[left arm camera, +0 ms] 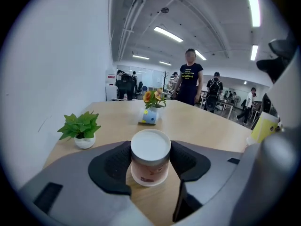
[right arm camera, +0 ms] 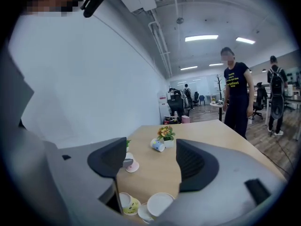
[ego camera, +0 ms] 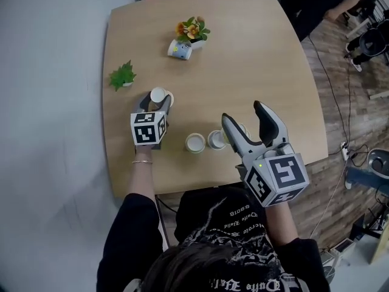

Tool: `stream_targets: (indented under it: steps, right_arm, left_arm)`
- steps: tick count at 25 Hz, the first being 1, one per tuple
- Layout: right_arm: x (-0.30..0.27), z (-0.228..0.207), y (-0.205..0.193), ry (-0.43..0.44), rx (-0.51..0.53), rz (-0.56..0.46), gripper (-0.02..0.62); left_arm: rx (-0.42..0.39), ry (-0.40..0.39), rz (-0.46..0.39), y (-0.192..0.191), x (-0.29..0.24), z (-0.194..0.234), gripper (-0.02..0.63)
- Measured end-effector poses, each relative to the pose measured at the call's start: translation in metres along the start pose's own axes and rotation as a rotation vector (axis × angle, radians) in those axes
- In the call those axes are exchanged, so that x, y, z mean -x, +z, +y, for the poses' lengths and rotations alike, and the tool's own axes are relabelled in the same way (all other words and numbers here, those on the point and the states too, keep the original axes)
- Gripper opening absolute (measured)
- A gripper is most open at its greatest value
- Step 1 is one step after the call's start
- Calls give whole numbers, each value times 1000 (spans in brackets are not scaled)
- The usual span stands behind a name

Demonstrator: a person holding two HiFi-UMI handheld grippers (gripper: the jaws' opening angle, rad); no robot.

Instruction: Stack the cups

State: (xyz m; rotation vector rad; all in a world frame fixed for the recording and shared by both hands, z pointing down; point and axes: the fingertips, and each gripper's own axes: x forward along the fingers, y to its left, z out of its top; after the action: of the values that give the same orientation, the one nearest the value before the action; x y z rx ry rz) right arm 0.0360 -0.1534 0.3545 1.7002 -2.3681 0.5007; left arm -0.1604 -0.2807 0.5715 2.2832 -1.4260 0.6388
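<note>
Gripping an upturned pink cup point(left arm camera: 150, 160), the left gripper point(ego camera: 157, 104) has its two pads against the cup's sides; the cup stands on its rim on the table point(ego camera: 267, 59), base up, toward the table's left side; a small green plant point(ego camera: 123, 75) sits just beyond it, nearer the left edge.

The right gripper point(ego camera: 242, 112) hovers over the front edge with its jaws wide apart and nothing between them; in the right gripper view only bare tabletop and far things show in the gap.

Three more cups stand mouth up in a row near the front edge: a white cup point(ego camera: 196, 142), a second cup point(ego camera: 216, 139) just beside it, and a yellow cup point(right arm camera: 128, 205) partly hidden behind the right gripper's left jaw; these three are close together, whether touching cannot be told.

A blue-spotted cup point(ego camera: 180, 50) lies on its side at the far part of the table, against a white pot of orange flowers point(ego camera: 193, 29); it is well apart from the others.

A person point(left arm camera: 189, 81) in a dark shirt stands beyond the far side of the table; others are farther back in the room.
</note>
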Motion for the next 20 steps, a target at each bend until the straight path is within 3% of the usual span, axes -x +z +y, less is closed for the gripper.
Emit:
stream_targets:
  steps: [3,7,13,20]
  right_arm:
    - [-1,-21,0,-14,-21,4,345]
    - [0,-51,5,-33,-41,-7,345]
    - [-8,-74,13,13,-3,-1,345]
    - [-29,-89,27,100,92,31,345]
  left_arm:
    - [-23,-89,-27,14,16,-19,261]
    - [-163,-200,-33,33,49,-59,261]
    - [-242,-389,-61,40,110,-139,261]
    - [-244,-485,-28,17,129,-194,261]
